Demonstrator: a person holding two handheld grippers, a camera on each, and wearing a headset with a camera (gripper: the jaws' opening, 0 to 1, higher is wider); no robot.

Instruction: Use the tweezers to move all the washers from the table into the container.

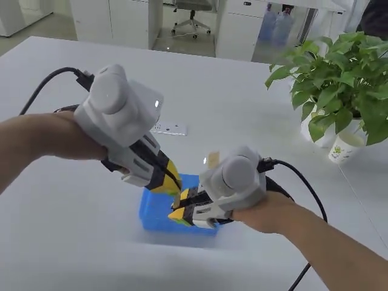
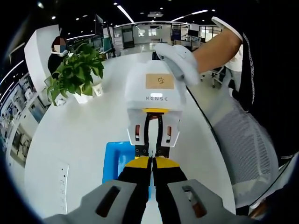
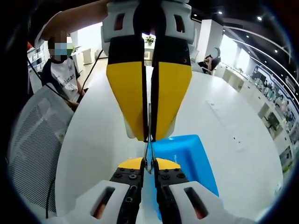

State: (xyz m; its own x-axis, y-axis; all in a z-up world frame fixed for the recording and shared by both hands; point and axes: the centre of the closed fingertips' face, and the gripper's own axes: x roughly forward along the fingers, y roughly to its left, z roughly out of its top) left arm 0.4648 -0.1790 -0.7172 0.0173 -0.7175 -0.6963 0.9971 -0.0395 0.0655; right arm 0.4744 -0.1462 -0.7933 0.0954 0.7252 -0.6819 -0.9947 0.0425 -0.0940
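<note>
A blue container (image 1: 151, 217) sits on the white table (image 1: 60, 242), right under both grippers. My left gripper (image 1: 174, 189) comes down from the upper left, its yellow-tipped jaws closed. My right gripper (image 1: 177, 212) reaches in from the right, tip to tip with it. In the right gripper view, thin metal tweezers (image 3: 148, 156) run from my own closed jaws up into the left gripper's yellow jaws (image 3: 148, 135), above the container (image 3: 187, 154). In the left gripper view my jaws (image 2: 152, 162) meet the right gripper's black jaws (image 2: 152, 150) over the container (image 2: 112, 161).
A potted plant (image 1: 339, 79) and a white paper cup (image 1: 342, 148) stand at the table's right. A white socket strip (image 1: 170, 128) lies beyond the grippers. Black cables trail from both grippers. A person (image 3: 63, 70) sits behind a white mesh chair (image 3: 37, 140).
</note>
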